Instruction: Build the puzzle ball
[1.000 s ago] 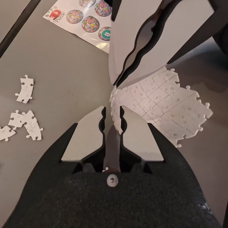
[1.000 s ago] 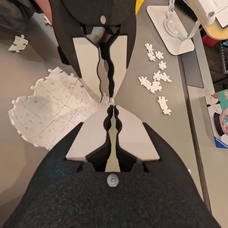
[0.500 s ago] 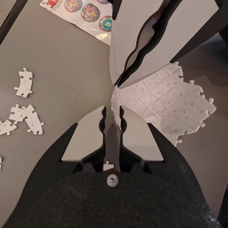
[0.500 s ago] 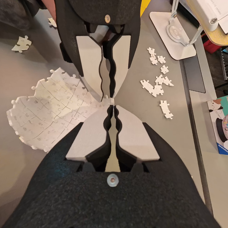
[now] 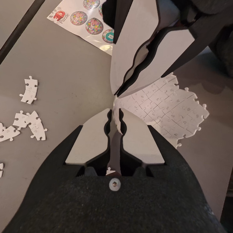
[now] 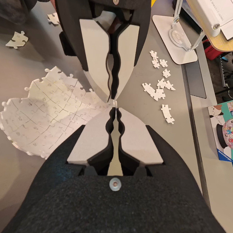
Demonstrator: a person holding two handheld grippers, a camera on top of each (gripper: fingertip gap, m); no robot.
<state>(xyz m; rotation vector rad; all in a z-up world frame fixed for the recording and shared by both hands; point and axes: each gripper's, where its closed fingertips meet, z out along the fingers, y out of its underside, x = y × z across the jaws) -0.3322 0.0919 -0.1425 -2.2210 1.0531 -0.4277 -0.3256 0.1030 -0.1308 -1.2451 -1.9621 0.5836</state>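
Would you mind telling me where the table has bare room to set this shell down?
Bare grey table lies between the leaflet and the loose pieces. In the right wrist view, the strip between the loose pieces and the box is crowded.

Matt grey tabletop [image 5: 63,70], smooth, with faint scuffs. Curved white shell of joined puzzle pieces [image 5: 170,113], matt and card-like on its inner face, with thin dark seams; loose white puzzle pieces [image 6: 158,90] of the same dull finish. Left gripper [image 5: 115,111]: grainy black body, rough as coarse moulded plastic, smooth pale grey finger plates [image 5: 90,141] edged in black foam-like lining, and a bright metal screw [image 5: 114,184]. Right gripper [image 6: 115,109]: same textured black body and matt grey plates. Glossy printed paper leaflet [image 5: 80,25], catching glare. Glossy cardboard puzzle box [image 6: 221,132]. White stand base [image 6: 176,41], smooth satin, with shiny metal struts.
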